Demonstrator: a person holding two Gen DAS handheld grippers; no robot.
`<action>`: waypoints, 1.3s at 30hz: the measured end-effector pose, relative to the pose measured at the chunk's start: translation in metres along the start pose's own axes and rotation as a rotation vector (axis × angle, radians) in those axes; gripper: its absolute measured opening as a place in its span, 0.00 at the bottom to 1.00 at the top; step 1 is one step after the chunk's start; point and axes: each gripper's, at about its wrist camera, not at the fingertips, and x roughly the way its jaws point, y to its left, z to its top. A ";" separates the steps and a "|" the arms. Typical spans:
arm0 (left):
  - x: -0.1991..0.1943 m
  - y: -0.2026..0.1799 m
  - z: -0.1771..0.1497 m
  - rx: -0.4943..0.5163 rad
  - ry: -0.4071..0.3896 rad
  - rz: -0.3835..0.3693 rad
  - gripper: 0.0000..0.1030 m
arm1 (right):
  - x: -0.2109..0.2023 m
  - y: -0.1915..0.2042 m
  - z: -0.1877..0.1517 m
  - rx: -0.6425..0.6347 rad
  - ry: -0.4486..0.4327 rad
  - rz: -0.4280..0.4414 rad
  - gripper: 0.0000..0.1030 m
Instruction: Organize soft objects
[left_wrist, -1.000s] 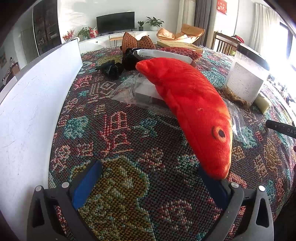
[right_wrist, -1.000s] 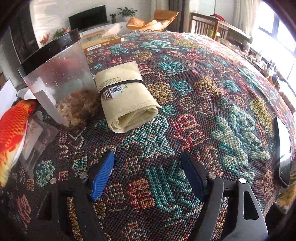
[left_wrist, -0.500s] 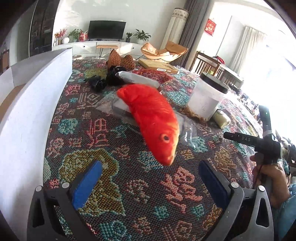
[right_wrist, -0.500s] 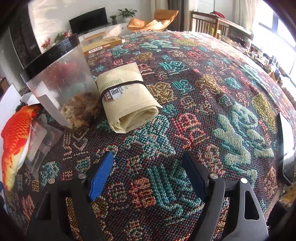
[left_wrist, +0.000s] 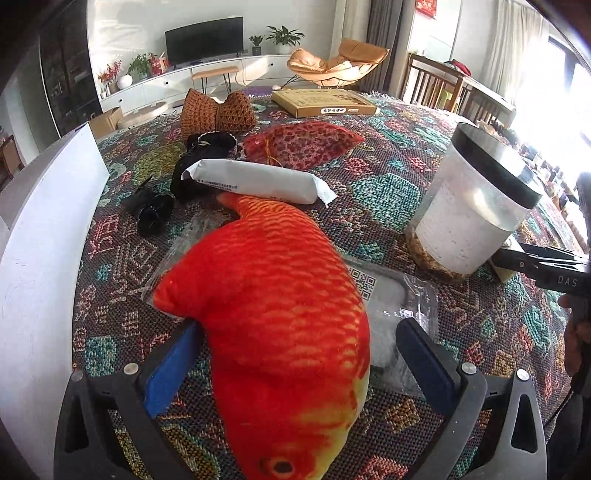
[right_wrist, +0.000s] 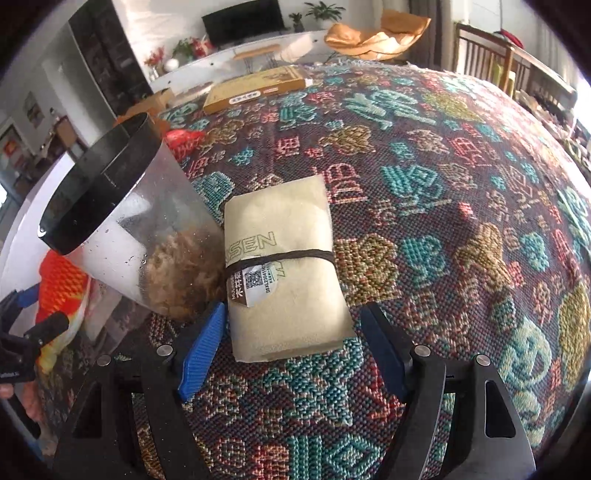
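A red-orange plush fish (left_wrist: 280, 306) lies on the patterned tablecloth, its head end between the fingers of my left gripper (left_wrist: 299, 326). That gripper is open; the right pad stands clear of the fish, and the left pad sits by its fin. A beige folded cloth roll (right_wrist: 284, 273) bound with a black band lies between the fingers of my right gripper (right_wrist: 294, 310). Its jaws are closing, and the pads are still just off the roll's sides. The left wrist view shows the right gripper (left_wrist: 546, 269) at the right edge.
A clear jar with a black lid (left_wrist: 476, 206) stands beside the roll. Behind the fish lie a white wrapped roll (left_wrist: 258, 181), a red mesh pouch (left_wrist: 306, 144), a brown crocheted bow (left_wrist: 218, 112), black soft items (left_wrist: 155, 210) and a flat box (left_wrist: 325, 101). A white board (left_wrist: 37, 258) borders the left.
My left gripper pulled back, then came forward over the fish, whose head now lies between its fingers. My right gripper advanced until the beige roll sits between its fingers, and its jaws have narrowed.
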 end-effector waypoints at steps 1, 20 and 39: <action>0.001 0.003 0.001 -0.009 0.004 -0.002 0.93 | 0.004 0.000 0.001 -0.008 0.017 -0.007 0.51; -0.206 0.126 -0.055 -0.251 -0.309 -0.078 0.35 | -0.166 0.117 -0.014 -0.025 -0.268 0.220 0.33; -0.229 0.246 -0.123 -0.530 -0.355 0.268 0.92 | -0.084 0.303 -0.037 -0.308 -0.136 0.343 0.71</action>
